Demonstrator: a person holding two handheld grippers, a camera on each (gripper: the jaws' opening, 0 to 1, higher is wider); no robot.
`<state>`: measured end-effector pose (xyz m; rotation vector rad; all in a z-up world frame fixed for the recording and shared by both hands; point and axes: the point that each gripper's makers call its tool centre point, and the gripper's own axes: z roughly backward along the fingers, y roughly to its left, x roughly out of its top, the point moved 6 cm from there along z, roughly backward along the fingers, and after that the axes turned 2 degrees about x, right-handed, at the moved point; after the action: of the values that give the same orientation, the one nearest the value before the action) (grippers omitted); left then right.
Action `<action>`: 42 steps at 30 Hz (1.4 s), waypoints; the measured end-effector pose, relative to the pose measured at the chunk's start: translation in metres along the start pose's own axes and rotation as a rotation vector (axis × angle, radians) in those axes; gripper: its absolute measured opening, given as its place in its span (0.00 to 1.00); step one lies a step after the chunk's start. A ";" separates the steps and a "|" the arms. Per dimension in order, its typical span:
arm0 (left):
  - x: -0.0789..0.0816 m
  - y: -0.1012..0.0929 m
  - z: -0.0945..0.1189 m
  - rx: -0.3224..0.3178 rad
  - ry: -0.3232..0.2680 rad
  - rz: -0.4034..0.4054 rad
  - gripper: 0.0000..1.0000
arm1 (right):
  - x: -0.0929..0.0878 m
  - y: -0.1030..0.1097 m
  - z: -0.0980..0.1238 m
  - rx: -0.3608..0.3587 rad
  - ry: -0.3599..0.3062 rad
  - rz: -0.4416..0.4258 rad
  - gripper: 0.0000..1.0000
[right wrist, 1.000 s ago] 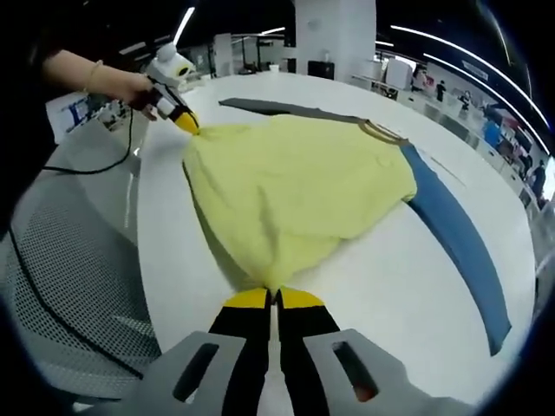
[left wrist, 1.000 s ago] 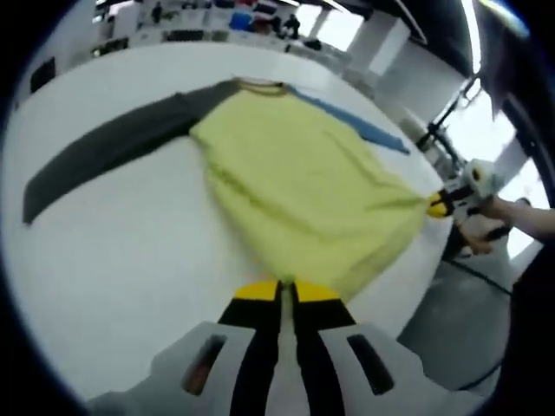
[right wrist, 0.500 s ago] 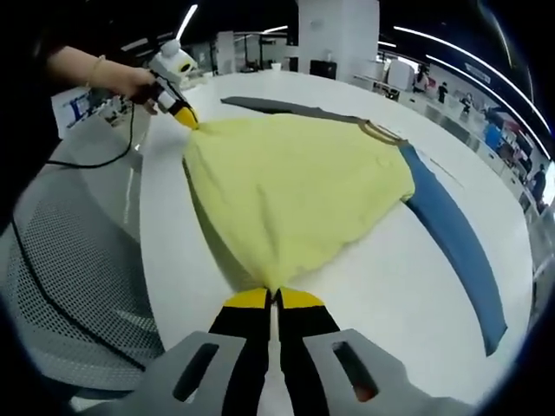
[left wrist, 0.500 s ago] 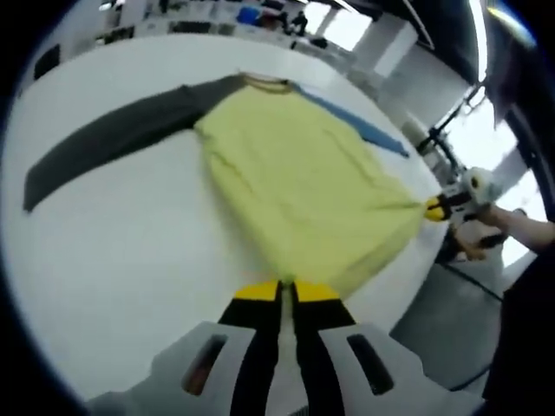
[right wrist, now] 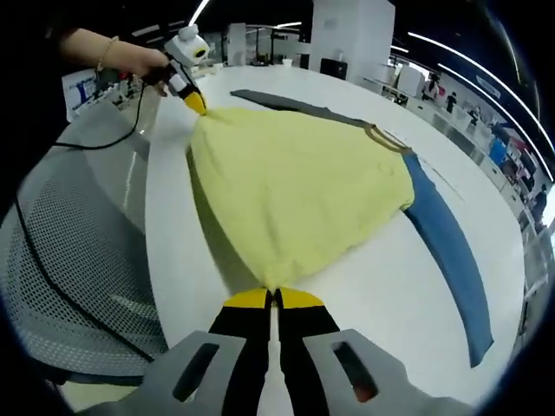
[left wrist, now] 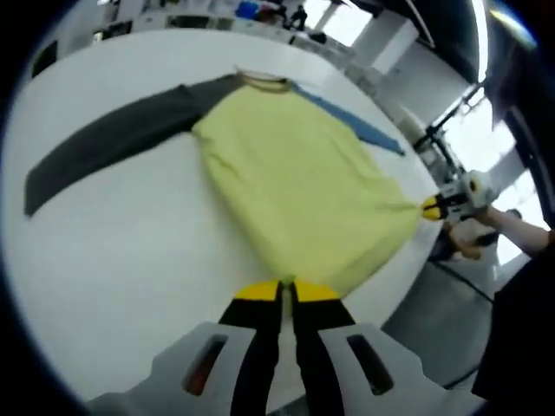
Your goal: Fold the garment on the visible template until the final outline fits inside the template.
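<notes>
Yellow garment (left wrist: 303, 186) hem pinched by both tools; no legible writing.

Yellow garment (left wrist: 299, 186) (one grey sleeve, one blue) spread flat on white table (left wrist: 113, 251); hem corners lifted

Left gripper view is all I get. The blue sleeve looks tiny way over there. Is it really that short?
Observer: No. In the right gripper view the long blue fabric sleeve stretches flat along the white table.
Operator: Is my other gripper holding the shirt?
Observer: Yes. The right gripper has its jaws shut on a hem corner of the yellow fabric shirt body.
Operator: What's next to the table?
Observer: A grey perforated mesh seat.
</notes>
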<state>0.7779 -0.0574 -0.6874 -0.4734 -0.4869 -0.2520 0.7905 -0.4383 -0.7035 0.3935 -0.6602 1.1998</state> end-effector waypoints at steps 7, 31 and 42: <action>-0.001 0.002 0.003 0.004 0.016 -0.007 0.00 | 0.004 0.003 0.002 -0.014 0.021 0.042 0.02; -0.015 0.007 -0.009 0.025 0.086 0.005 0.00 | -0.011 0.016 -0.011 -0.122 0.052 -0.140 0.03; -0.022 0.009 -0.011 0.032 0.091 0.023 0.00 | -0.016 0.016 -0.012 -0.133 0.054 -0.159 0.03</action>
<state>0.7663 -0.0519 -0.7106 -0.4337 -0.3955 -0.2419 0.7749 -0.4372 -0.7244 0.2953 -0.6462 1.0061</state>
